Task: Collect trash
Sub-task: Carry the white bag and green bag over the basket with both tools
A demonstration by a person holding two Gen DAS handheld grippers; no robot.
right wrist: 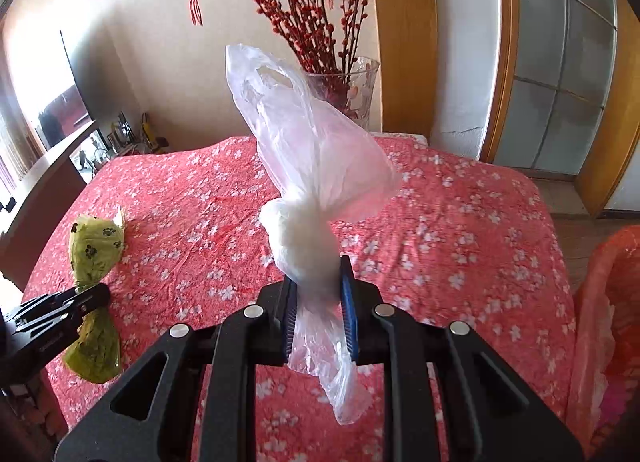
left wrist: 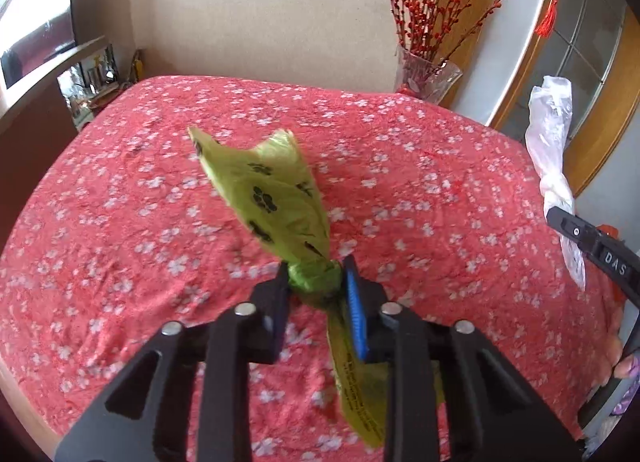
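My left gripper (left wrist: 316,276) is shut on the knot of a green plastic bag (left wrist: 272,190) with black paw prints, held above the table; its tail hangs below the jaws. It also shows in the right wrist view (right wrist: 94,252), with the left gripper (right wrist: 86,298) at the left edge. My right gripper (right wrist: 318,286) is shut on a knotted clear white plastic bag (right wrist: 312,158), which stands up above the jaws. That bag also shows at the right edge of the left wrist view (left wrist: 550,150), with the right gripper (left wrist: 566,224) below it.
A table with a red floral cloth (left wrist: 120,222) fills both views. A glass vase (right wrist: 352,94) of red berry branches stands at its far edge. An orange-pink bag-lined bin (right wrist: 604,326) is off the table's right side. A dark shelf (right wrist: 52,166) is at the left.
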